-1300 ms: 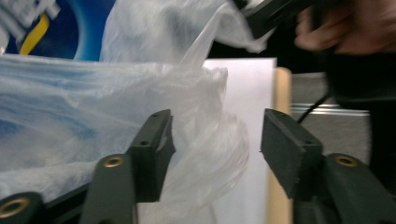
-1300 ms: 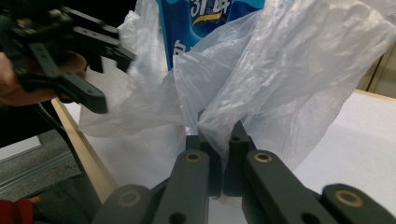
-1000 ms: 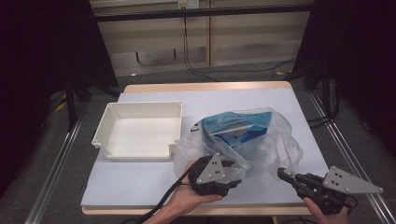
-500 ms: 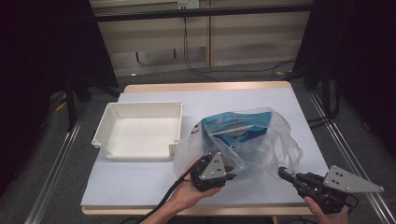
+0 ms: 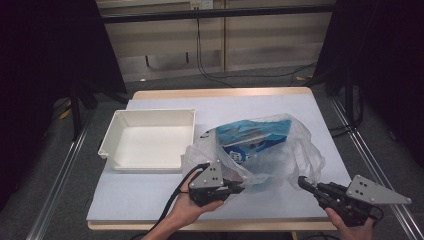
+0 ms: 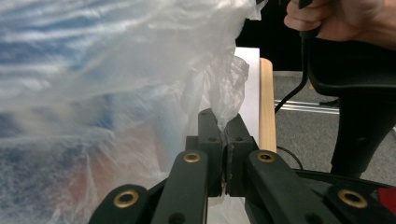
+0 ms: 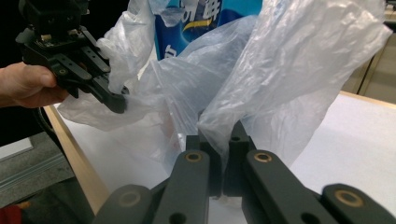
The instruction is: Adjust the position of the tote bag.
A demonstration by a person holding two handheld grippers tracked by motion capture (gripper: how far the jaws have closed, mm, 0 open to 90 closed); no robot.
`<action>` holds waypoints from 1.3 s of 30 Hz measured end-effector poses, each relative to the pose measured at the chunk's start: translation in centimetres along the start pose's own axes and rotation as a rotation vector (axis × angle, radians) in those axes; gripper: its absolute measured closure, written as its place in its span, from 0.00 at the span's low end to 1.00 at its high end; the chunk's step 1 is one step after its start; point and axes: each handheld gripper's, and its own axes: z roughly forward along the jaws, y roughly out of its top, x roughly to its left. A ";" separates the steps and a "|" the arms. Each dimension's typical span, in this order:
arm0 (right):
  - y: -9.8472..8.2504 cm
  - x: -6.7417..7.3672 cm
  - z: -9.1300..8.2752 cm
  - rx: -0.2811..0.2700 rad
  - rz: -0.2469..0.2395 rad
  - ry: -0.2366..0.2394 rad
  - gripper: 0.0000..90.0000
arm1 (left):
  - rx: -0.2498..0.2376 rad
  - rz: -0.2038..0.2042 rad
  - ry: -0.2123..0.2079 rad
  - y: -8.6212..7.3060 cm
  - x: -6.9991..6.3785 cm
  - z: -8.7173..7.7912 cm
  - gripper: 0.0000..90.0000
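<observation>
a: plastic bag [image 5: 270,150] first. where does it sit from the high view?

b: on the pale blue table [image 5: 150,200], right of the white tray [image 5: 145,145] and just beside it. it's clear and crumpled, with a blue packet [image 5: 252,135] inside. my left gripper [image 5: 235,189] is at the bag's near left edge, my right gripper [image 5: 303,182] at its near right edge. both of my hands come in from the bottom.

a: and the left gripper view?

b: my left jaws have just been closing, and they now stand pressed together on a fold of the plastic bag [image 6: 140,70]. the film rises out from between the pads. the wooden table edge [image 6: 267,102] runs past on the right, and my other hand [image 6: 345,21] shows at the top right.

a: the right gripper view?

b: my right gripper [image 7: 223,133] is clamped on the bag too. a flap of the plastic bag [image 7: 280,84] goes straight down between the two black jaws. the blue packet [image 7: 210,18] shows through the film above. farther off at the left, my left gripper [image 7: 116,100] pinches the other side of the bag, the film bunched at its tips.

a: is the bag resting on the table?

b: its bottom rests there; the pinched edges look raised.
</observation>
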 end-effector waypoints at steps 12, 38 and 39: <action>1.5 -0.2 0.2 -0.034 -0.024 0.013 1.00 | -0.093 -0.012 -0.006 1.6 0.1 -2.6 0.99; 5.1 -2.0 -2.0 -0.123 -0.059 -0.038 1.00 | -0.259 -0.020 0.001 5.4 1.5 -9.8 0.99; 5.4 -2.0 -1.9 -0.128 -0.065 -0.029 1.00 | -0.252 -0.013 0.003 5.5 1.6 -10.0 0.99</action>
